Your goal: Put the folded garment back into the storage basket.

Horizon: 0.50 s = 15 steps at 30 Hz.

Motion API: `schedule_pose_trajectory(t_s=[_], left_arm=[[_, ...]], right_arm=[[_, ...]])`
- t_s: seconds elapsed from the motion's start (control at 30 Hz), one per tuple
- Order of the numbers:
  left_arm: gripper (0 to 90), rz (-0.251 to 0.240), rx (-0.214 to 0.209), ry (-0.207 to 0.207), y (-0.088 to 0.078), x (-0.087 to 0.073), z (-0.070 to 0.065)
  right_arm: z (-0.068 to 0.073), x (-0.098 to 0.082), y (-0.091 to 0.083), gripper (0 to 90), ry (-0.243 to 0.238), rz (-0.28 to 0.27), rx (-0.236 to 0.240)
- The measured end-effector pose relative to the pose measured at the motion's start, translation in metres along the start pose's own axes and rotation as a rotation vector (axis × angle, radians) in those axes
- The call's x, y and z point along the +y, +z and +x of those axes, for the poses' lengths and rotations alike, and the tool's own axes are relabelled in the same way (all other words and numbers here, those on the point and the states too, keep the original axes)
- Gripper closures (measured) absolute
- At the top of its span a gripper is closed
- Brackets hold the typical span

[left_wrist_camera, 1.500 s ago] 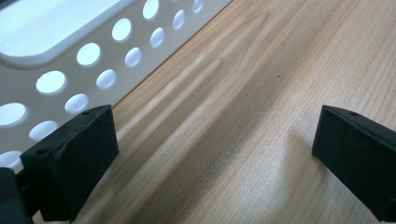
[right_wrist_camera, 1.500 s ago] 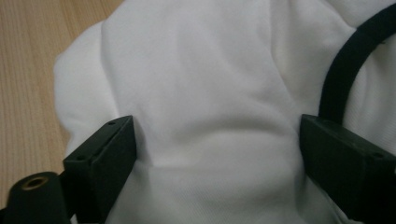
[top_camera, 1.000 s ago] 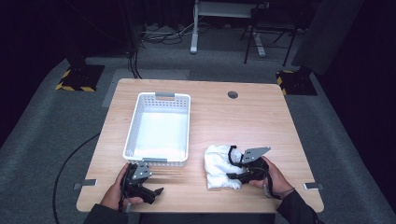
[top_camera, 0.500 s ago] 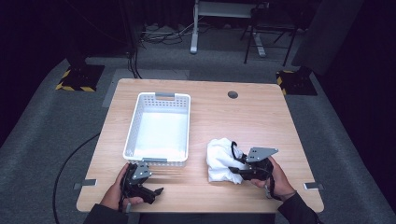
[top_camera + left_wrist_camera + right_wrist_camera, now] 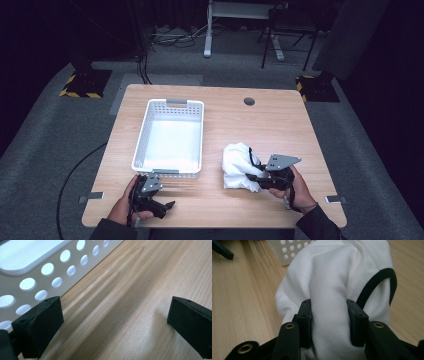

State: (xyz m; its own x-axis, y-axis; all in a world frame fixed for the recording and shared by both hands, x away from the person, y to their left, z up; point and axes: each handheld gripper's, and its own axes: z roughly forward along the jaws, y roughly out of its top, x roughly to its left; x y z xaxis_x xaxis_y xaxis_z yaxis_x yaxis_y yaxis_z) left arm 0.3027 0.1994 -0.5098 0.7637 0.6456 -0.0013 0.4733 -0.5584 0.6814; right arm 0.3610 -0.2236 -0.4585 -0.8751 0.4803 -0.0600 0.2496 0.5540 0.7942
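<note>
While gripped at the near right of the table, bunched into a soft, rumpled mound: white knit garment (image 5: 239, 164), fine ribbed weave, edged with a narrow black band that curls in a loop along one side. Pinched between the two black jaws of the right gripper (image 5: 329, 315), a thick fold of cloth filling the gap between the pads; brass-ringed screw holes on the jaw arms in the right gripper view. Held low over the wood by the right hand (image 5: 296, 186), grey three-cornered plate on top, jaws aimed leftward into the cloth, dark sleeve entering from the bottom edge.

At the near left, held in the left hand (image 5: 129, 204), left gripper (image 5: 115, 320) lying low on the table, jaws spread wide with bare wood between the blocky matte pads, nothing grasped.

Beneath everything, light wooden tabletop (image 5: 280, 125), straight pale grain, rounded corners, a round cable hole near the far edge.

Just beyond the left gripper, white plastic basket (image 5: 170, 172), rectangular, walls perforated with rows of round holes, smooth rolled rim, grey handle pieces at both short ends. Garment well apart from it to the right, resting on the table.
</note>
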Motion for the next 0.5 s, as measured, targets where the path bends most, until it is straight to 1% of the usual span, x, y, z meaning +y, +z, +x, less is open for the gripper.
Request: schedule_pose_trajectory(t_s=[0.1,0.37,0.5], left_arm=[[0.4,-0.001,0.0,0.0,0.0001,0.0,0.0],[0.4,0.0,0.0,-0.001,0.0,0.0,0.0],[0.3,0.0,0.0,-0.001,0.0,0.0,0.0]], right_arm=[[-0.0006,0.0022,-0.0011,61.8,-0.004,-0.003,-0.01],[-0.0024,0.0047,-0.0035,61.8,0.001,-0.015,-0.02],[-0.0038,0.0052,-0.0058,61.7,0.002,-0.029,-0.02]])
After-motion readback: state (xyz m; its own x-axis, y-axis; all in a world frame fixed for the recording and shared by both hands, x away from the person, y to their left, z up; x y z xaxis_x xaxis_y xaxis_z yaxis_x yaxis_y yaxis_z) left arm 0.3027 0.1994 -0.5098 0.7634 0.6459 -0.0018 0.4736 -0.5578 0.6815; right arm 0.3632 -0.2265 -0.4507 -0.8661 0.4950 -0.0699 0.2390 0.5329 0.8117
